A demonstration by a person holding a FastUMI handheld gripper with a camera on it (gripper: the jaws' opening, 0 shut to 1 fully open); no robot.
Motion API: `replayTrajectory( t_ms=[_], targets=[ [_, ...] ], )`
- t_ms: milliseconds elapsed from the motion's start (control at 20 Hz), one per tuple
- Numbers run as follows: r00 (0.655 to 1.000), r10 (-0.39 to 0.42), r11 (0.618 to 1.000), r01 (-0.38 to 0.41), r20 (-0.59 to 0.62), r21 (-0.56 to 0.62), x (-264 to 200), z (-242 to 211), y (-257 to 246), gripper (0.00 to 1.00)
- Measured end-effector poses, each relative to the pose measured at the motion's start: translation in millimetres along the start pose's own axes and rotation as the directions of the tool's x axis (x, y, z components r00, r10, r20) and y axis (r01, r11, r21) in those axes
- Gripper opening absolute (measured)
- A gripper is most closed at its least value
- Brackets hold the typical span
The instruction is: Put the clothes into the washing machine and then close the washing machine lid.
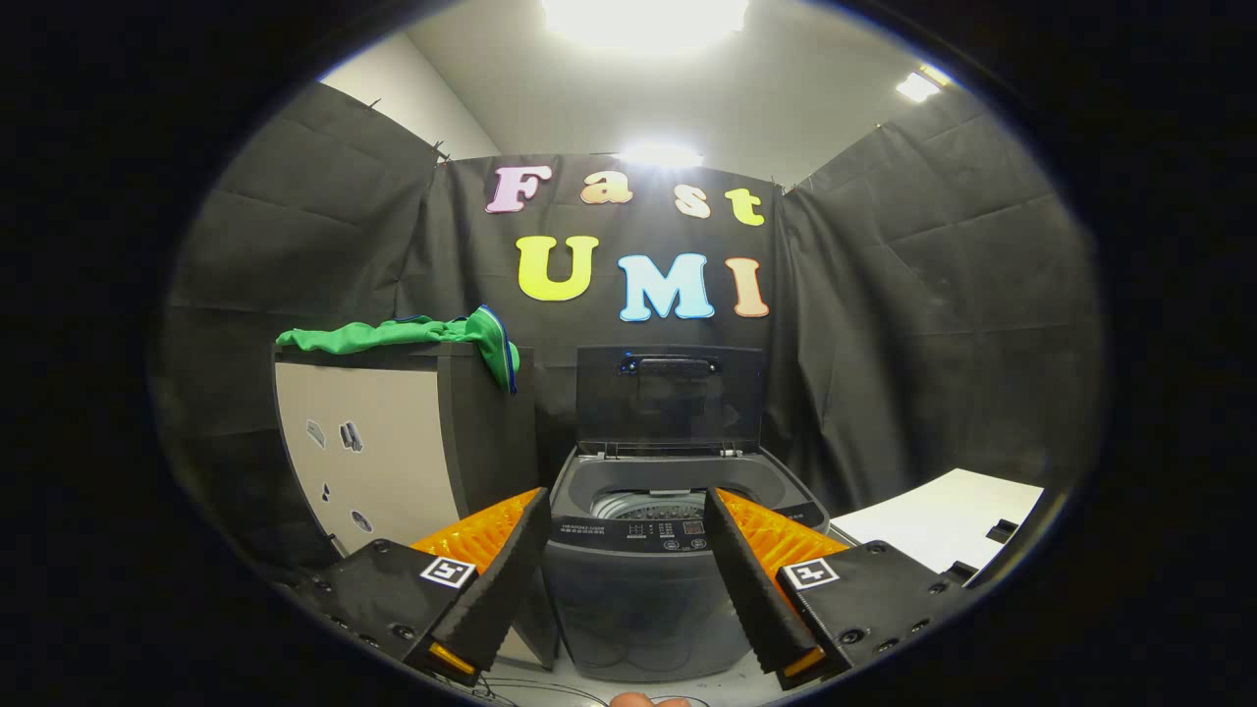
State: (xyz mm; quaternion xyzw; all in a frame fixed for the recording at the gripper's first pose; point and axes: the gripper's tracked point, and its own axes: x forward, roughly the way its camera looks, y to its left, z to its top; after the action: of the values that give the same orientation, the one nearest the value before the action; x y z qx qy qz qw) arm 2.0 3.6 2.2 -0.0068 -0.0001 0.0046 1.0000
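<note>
Off to my left the green clothes (422,336) lie heaped on top of a cabinet (393,442), one end hanging over its near corner, so I judge I am at the very first step, with nothing picked up and a rise up and leftward needed to pinch that hanging fold. My gripper (626,511) holds nothing, fingers spread wide. Straight ahead between them stands the washing machine (638,579), its lid (670,403) upright and drum open. Open room lies between cabinet edge and machine; a white table (943,520) sits right.

walls: black cloth (933,295) | ceiling: white, bright lamps (643,15) | furniture: cabinet (383,452), white tabletop (943,520)
</note>
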Motion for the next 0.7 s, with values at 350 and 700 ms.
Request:
replayTrajectory(
  t_ms=[350, 700],
  targets=[
    [1.000, -0.002, 1.000, 0.002, -0.002, -0.003, -2.4, -1.3, -1.1, 0.98],
    [1.000, 0.009, 1.000, -0.009, -0.003, -0.003, -5.1, 3.1, 1.3, 0.98]
  ],
)
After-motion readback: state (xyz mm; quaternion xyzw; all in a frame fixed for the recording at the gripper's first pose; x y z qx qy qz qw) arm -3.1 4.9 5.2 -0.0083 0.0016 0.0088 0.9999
